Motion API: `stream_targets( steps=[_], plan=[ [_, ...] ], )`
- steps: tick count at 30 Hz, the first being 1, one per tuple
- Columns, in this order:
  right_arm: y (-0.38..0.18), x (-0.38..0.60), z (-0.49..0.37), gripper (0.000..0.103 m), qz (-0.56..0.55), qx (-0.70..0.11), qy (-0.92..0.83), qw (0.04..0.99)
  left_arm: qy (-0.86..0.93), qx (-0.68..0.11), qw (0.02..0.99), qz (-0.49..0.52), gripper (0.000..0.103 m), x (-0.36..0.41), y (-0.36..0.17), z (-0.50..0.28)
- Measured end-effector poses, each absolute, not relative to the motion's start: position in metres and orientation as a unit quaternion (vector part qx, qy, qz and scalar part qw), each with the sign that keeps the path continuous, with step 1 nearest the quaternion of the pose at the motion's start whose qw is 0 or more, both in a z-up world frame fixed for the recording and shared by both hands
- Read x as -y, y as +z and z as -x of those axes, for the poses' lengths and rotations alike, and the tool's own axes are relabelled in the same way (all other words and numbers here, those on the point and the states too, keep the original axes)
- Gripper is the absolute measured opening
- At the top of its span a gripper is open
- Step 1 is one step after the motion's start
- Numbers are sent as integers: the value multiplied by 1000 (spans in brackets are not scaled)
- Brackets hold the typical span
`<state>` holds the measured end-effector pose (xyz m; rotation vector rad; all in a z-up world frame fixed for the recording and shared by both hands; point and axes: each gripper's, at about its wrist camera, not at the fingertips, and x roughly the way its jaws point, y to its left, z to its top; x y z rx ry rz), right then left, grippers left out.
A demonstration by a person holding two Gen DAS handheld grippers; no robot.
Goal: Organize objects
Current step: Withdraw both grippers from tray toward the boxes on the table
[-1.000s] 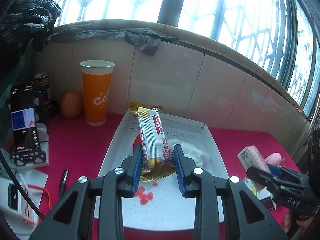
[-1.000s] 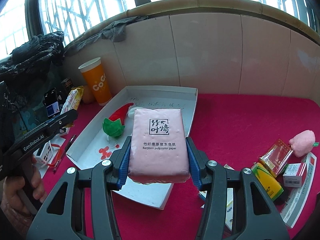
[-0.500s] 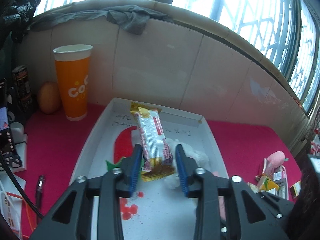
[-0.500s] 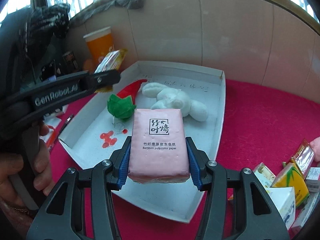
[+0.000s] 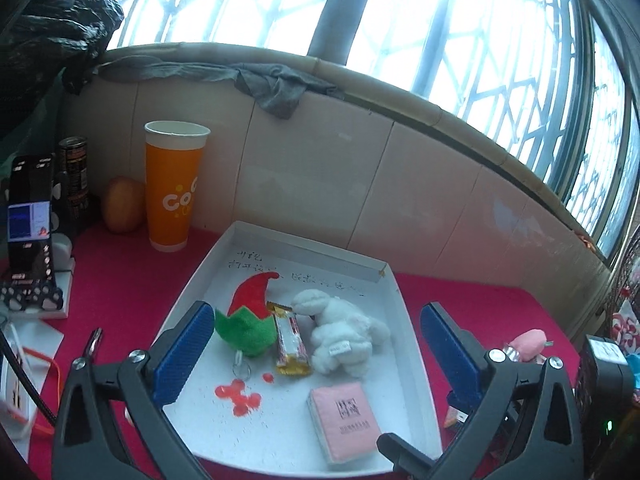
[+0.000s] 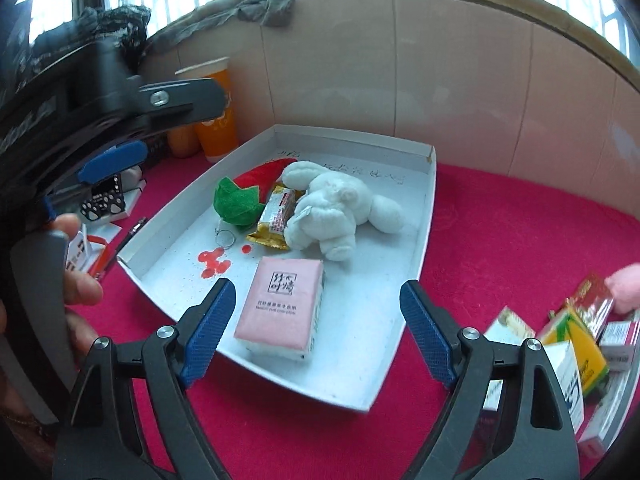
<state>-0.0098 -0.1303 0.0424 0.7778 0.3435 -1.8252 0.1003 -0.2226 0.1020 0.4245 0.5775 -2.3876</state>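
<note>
A white tray [image 5: 312, 246] on the red cloth holds a red-and-green elf hat [image 5: 250, 316], a yellow snack bar [image 5: 292, 344], a white plush animal [image 5: 344, 332] and a pink tissue pack [image 5: 344, 420]. My left gripper [image 5: 316, 312] hovers over the tray, its jaws opening, nothing pressed between them. The snack bar [image 6: 276, 216] lies flat between hat [image 6: 240, 196] and plush [image 6: 336, 208]. My right gripper [image 6: 316, 286] is opening too. The tissue pack [image 6: 280, 304] rests on the tray floor between its fingers, clear of both pads.
An orange paper cup [image 5: 172, 188], a round fruit [image 5: 122, 204], a dark can [image 5: 74, 176] and a phone on a stand [image 5: 28, 220] stand left of the tray. Small boxes and packets [image 6: 576, 344] lie heaped on the right. A person's hand [image 6: 76, 280] holds the left gripper.
The left gripper let go of the snack bar, which now lies in the tray. The right gripper sank and released the tissue pack onto the tray's near end. Both jaws spread wide.
</note>
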Motion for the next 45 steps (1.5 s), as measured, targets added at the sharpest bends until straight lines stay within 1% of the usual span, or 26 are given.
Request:
stream_targets(
  steps=[1,4,9,16,20,31,45],
  plan=[
    [43,125,11,90,-332,-137,-766,533,-908,-226,315,-157,103,212,100,-106],
    [41,104,6,90,-330,-122,-774,526,-912,-248,295,-139,103,186,96,-123],
    [45,66,-8,90,-293,-112,-802,508,-921,-227,289,-129,103,160,107,-127],
    [63,12,-5,90,-243,-75,-838,482,-920,-230,280,-148,103,141,102,-115],
    [62,-10,8,90,-251,-50,-851,459,-910,-261,269,-176,103,136,90,-108],
    [47,-49,40,90,-300,2,-859,415,-896,-245,293,-227,103,123,76,-90],
    [43,-78,62,90,-313,34,-869,382,-900,-226,268,-259,103,105,72,-72]
  ],
)
